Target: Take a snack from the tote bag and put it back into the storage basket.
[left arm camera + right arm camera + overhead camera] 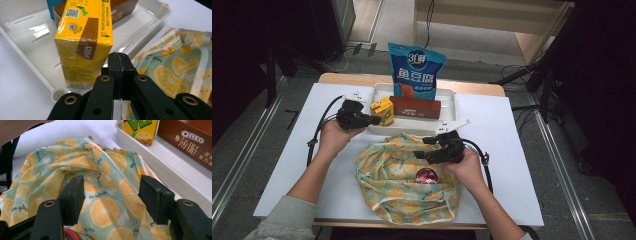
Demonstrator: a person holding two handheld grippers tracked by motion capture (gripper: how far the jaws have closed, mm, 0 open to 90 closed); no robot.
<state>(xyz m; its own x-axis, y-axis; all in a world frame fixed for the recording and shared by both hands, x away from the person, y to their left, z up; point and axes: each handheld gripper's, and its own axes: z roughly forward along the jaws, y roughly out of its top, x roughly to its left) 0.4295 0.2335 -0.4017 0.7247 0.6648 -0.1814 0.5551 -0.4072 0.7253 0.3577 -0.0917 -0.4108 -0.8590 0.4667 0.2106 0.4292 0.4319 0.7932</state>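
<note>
Bag packing: carton pick pending
Left tongs (120, 62) were clenched empty beside carton (83, 42); right tongs (115, 197) were released over bag (100, 175). Reopening needed next.

I see the tray (452, 100) at the table's far middle. In it, the juice carton (382, 111) stands at the left end, the biscuit box (415, 107) to its right, and the snack bag (416, 70) upright behind them. The cloth bag (397, 175) lies in front of the tray, touching its near rim.
</note>
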